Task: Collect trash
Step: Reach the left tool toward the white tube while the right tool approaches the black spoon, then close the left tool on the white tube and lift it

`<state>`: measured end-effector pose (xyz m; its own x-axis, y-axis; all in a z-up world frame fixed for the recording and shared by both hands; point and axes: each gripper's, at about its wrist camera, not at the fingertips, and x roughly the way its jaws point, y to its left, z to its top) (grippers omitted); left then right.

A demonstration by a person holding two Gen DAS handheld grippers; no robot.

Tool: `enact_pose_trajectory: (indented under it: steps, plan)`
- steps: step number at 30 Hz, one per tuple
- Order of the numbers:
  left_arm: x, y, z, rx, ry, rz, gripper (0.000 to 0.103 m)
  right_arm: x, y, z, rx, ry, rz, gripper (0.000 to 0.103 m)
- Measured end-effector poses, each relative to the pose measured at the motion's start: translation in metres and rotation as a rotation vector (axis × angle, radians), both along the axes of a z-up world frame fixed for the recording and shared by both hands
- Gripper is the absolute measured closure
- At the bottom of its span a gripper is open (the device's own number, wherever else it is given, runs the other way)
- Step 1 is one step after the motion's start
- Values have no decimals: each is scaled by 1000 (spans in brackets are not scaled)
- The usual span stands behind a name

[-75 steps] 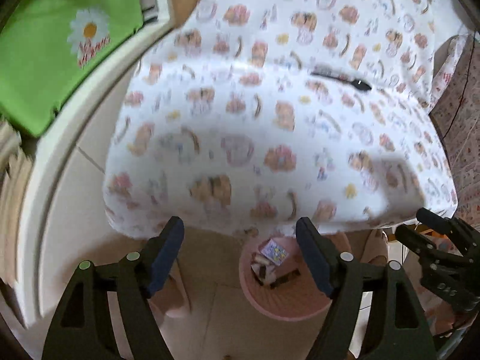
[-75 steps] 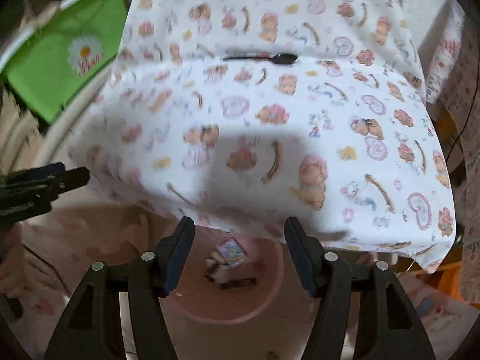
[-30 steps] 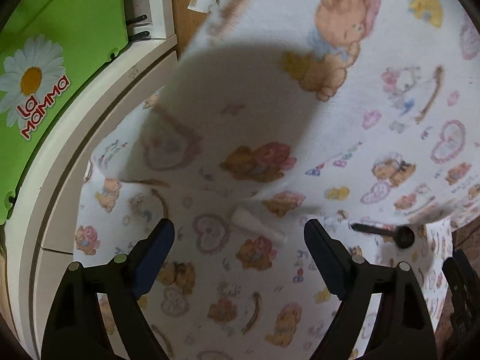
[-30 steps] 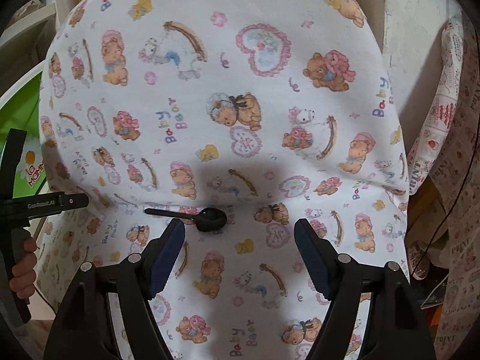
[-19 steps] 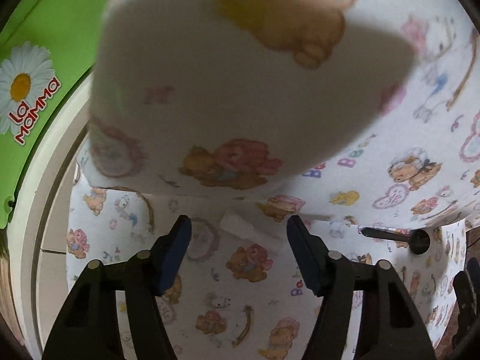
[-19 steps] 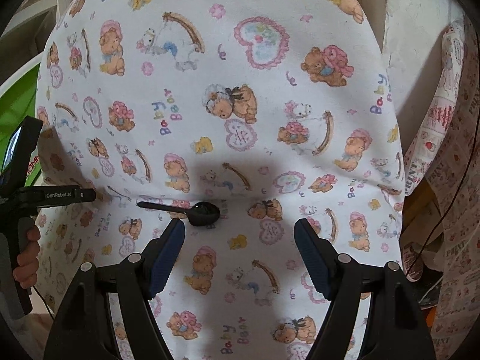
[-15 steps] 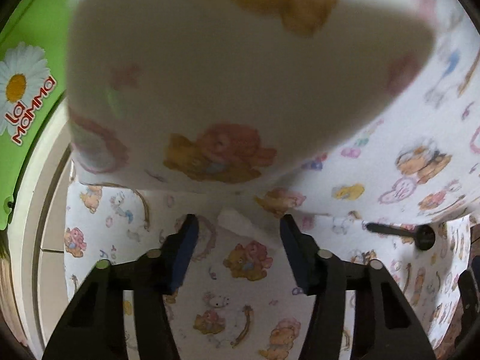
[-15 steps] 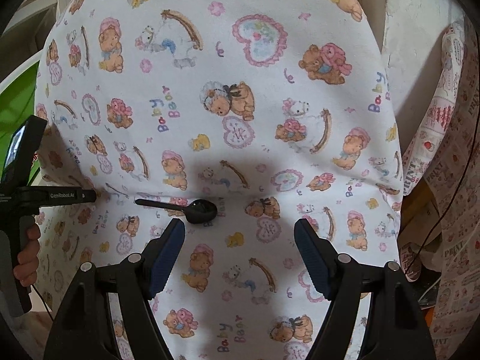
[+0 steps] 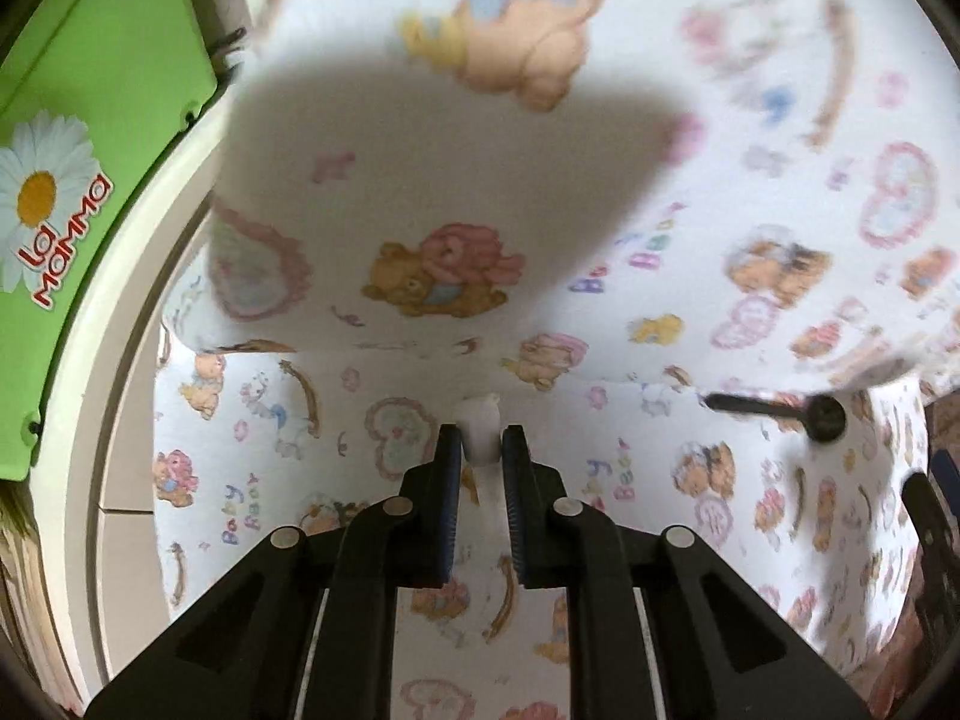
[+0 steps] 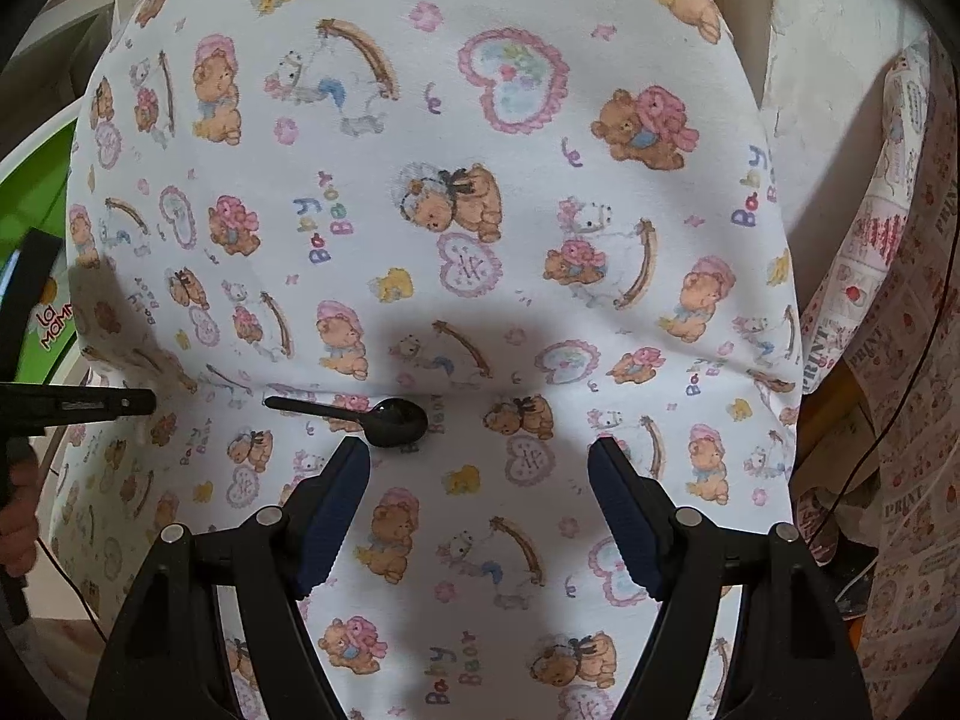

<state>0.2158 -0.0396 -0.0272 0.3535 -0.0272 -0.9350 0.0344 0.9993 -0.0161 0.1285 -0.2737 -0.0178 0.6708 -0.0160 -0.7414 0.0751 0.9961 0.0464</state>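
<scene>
- White scrap of trash (image 9: 478, 435): a small pale piece, seemingly crumpled paper, sits between the two pads of the left claw (image 9: 480, 450). Its top pokes out just beyond the fingertips.
- Left claw: the jaws have just been closing, and both blue pads now press on the scrap. The claw grips it. It points steeply down at the cloth.
- Cloth (image 9: 288, 420): white fabric printed with bears, hearts and "Baby Bear" lettering lies under the scrap and spreads to every side of the left claw. A raised fold of the same cloth (image 9: 456, 192) stands just beyond the fingertips, shaded and blurred.
- Black plastic spoon (image 9: 786, 411): lies on the cloth, well to the right of the left claw and apart from it. In the right wrist view the spoon (image 10: 372, 413) lies just beyond the left finger of the right claw (image 10: 477, 468), bowl nearest that finger; whether it touches the finger cannot be told.
- Right claw: jaws stand wide apart with only cloth between them. It holds nothing.
- Left claw in the right wrist view (image 10: 78, 405): enters from the left edge, level with the spoon handle, with the person's hand (image 10: 18, 516) below it.
- Green panel (image 9: 90, 138): to the far left of the left claw, bearing a daisy and red lettering, edged by a cream rim (image 9: 114, 324).
</scene>
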Motion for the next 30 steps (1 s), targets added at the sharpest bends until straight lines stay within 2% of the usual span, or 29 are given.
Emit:
enact_pose_trajectory:
  steps: [3,8,12,16,19,23,25,28,30]
  plan:
    - [-7,-9,2,10,7,-69,90,0,-1,0,15,3,-2,26]
    - [-22,-22,-1,112,0,-137,90,1,-2,-1,22,10,-5,26]
    - [-29,-18,-22,78,62,-136,90,2,2,-3,15,14,1,26]
    - [-31,-16,-33,92,75,-125,87,4,6,-6,4,27,11,26]
    - [-27,-15,-37,71,77,-99,72,4,7,-7,-1,28,12,26]
    - [-15,-5,-47,24,77,-57,68,3,7,-7,-2,30,12,26]
    - [-1,4,-52,-3,92,-39,68,4,6,-8,9,38,12,26]
    - [3,6,-56,0,96,-26,88,4,5,-9,8,43,9,26]
    - [9,22,-48,-9,92,-17,89,5,4,-9,2,41,7,26]
